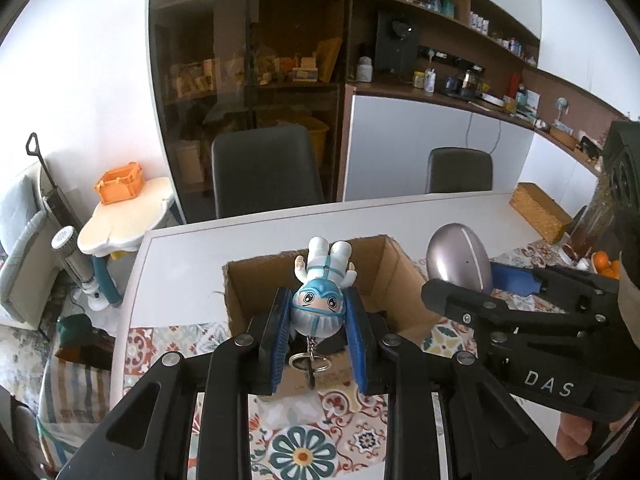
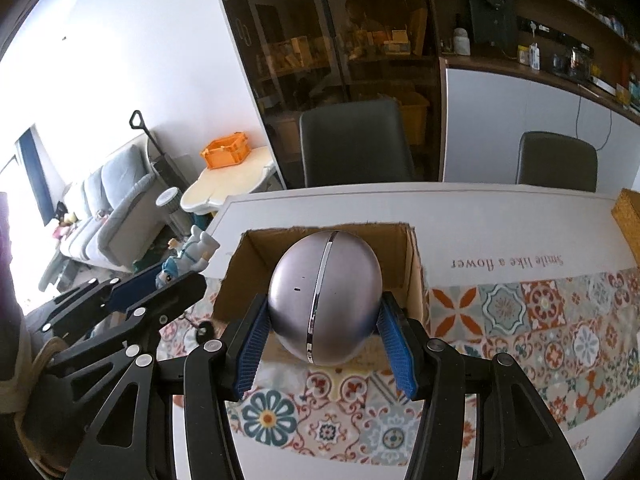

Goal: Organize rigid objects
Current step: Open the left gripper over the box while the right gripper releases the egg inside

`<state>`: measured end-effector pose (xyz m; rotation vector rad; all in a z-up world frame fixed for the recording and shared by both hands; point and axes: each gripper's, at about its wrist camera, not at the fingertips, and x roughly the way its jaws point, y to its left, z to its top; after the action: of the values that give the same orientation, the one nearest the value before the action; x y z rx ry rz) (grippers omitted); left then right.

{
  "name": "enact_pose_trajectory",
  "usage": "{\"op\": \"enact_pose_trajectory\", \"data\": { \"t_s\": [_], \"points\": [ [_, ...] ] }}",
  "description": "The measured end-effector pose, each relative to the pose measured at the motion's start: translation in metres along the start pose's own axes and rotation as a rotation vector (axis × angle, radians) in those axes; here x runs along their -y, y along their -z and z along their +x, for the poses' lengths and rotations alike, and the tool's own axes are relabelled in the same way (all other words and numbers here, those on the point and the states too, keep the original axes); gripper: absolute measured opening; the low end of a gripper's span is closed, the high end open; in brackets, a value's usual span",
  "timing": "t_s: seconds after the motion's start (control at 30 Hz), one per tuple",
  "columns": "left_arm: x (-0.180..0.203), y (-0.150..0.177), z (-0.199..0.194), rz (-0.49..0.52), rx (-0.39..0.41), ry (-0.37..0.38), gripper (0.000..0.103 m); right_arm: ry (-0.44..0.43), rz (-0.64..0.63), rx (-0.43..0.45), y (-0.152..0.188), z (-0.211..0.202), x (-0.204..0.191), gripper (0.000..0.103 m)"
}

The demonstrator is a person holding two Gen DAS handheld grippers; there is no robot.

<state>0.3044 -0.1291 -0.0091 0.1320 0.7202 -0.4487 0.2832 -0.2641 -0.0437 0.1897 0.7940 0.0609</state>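
Note:
My left gripper [image 1: 318, 316] is shut on the head of a small white-and-blue figurine keychain [image 1: 322, 292], held upside down over the open cardboard box [image 1: 256, 276]; its key ring hangs below. My right gripper [image 2: 324, 320] is shut on a silver egg-shaped device [image 2: 325, 296] with a chrome seam, held over the near edge of the same box [image 2: 404, 240]. In the left wrist view the egg [image 1: 458, 262] and right gripper [image 1: 472, 292] sit to the right of the box. In the right wrist view the figurine [image 2: 188, 256] and left gripper [image 2: 172, 276] are at the left.
The box stands on a white table with a patterned tile mat [image 2: 520, 320]. A woven basket [image 1: 540, 210] sits at the table's far right, near oranges [image 1: 604, 266]. Two dark chairs [image 1: 266, 170] stand behind the table. A small side table with an orange crate [image 1: 120, 182] stands left.

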Motion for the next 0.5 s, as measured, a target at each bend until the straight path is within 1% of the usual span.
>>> {"op": "enact_pose_trajectory", "data": {
  "t_s": [0.23,0.3,0.5],
  "points": [
    [-0.013,-0.018,0.029,-0.032,-0.052,-0.005,0.027,0.023,-0.015,-0.052,-0.021,0.029,0.002,0.054],
    [-0.017,-0.021,0.041,-0.039,-0.085,-0.018,0.027,0.029,-0.011,-0.082,-0.027,0.040,0.004,0.054],
    [-0.024,-0.020,0.078,-0.064,-0.201,-0.014,0.027,0.045,-0.004,-0.171,-0.034,0.071,0.009,0.054]
  ]
}}
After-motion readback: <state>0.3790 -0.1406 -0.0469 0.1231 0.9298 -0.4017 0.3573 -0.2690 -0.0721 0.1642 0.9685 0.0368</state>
